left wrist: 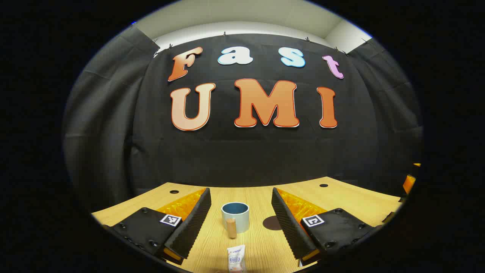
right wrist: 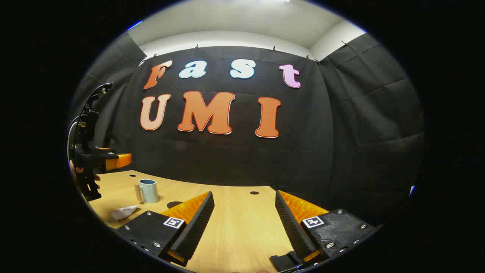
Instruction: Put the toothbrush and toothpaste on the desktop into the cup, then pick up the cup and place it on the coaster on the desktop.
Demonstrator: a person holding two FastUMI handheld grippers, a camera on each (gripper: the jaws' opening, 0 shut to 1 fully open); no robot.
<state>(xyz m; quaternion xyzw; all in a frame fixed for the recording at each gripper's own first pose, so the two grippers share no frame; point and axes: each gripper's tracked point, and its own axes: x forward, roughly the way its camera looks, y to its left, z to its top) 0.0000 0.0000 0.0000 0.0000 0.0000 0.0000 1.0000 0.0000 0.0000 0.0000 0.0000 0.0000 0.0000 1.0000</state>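
Wooden worktop [left wrist: 261,242] in a black-draped booth. The cup [left wrist: 235,217] sits mid-worktop beside the dark coaster [left wrist: 271,223], toothpaste [left wrist: 236,258] lying nearer, label too small to read. Left claw [left wrist: 242,220] and right claw [right wrist: 244,223] both spread wide, gripping nothing.

So on the light wooden desktop [left wrist: 265,242], the pale blue ceramic cup with a wooden handle [left wrist: 235,217] sat dead centre in the left gripper view, framed between the left gripper [left wrist: 241,222]'s two spread fingers. The small white toothpaste tube [left wrist: 236,259] lay in front of it, nearer the camera. The dark round coaster [left wrist: 271,223] was just right of the cup, partly behind a finger. In the right gripper view the cup [right wrist: 148,190] stood far left, tube [right wrist: 123,212] in front, coaster [right wrist: 173,204] to its right, beyond the right gripper [right wrist: 244,223].
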